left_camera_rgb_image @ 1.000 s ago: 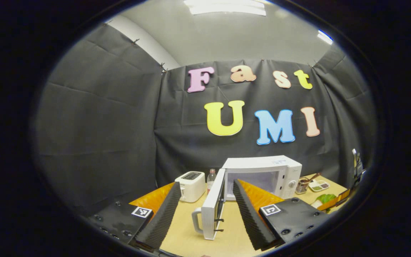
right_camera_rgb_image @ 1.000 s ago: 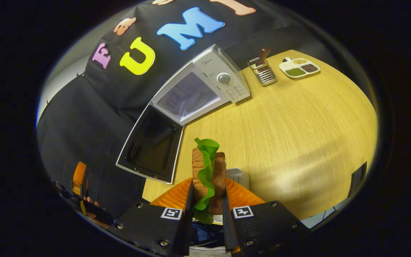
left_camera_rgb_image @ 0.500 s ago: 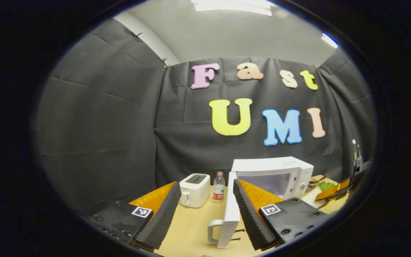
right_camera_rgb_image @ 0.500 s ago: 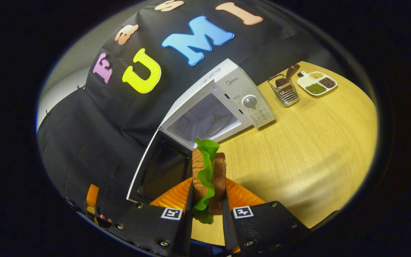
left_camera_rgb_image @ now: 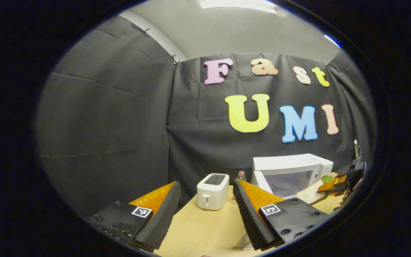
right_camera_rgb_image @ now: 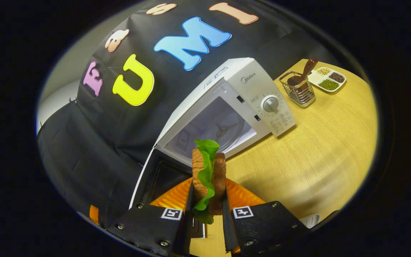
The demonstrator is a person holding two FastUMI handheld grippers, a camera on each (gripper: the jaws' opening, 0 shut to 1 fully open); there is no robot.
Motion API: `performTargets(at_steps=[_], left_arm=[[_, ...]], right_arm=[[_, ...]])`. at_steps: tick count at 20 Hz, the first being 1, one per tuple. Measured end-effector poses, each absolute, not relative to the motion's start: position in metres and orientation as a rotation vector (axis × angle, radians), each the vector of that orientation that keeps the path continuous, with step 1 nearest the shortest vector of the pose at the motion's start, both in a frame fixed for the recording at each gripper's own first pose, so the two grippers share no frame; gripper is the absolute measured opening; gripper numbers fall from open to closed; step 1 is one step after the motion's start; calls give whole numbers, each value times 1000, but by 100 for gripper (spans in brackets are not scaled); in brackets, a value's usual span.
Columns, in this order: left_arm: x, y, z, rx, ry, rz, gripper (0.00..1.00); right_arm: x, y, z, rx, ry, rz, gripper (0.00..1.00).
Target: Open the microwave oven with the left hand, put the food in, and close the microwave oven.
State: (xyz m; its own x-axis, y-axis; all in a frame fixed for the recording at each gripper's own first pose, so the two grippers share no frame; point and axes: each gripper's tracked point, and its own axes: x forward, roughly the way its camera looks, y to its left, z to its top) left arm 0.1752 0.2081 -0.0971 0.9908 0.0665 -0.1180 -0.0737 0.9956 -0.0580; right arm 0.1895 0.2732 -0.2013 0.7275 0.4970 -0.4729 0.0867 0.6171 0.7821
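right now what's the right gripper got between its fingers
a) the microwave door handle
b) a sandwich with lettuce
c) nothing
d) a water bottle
b: in the right gripper view, the right gripper is shut on the sandwich, bread slices with green lettuce between them, held in front of the open microwave.

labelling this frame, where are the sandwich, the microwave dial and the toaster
sandwich (right_camera_rgb_image: 209, 175), right gripper view, on the lettuce between its two bread slices
microwave dial (right_camera_rgb_image: 271, 104), right gripper view, on the round knob's middle
toaster (left_camera_rgb_image: 212, 192), left gripper view, on its white front face
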Motion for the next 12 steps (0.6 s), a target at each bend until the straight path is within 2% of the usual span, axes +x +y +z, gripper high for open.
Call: performTargets(at_steps=[12], left_arm=[[201, 266, -131, -24, 192, 124, 94]], right_arm=[[301, 334, -234, 904, 575, 163, 37]])
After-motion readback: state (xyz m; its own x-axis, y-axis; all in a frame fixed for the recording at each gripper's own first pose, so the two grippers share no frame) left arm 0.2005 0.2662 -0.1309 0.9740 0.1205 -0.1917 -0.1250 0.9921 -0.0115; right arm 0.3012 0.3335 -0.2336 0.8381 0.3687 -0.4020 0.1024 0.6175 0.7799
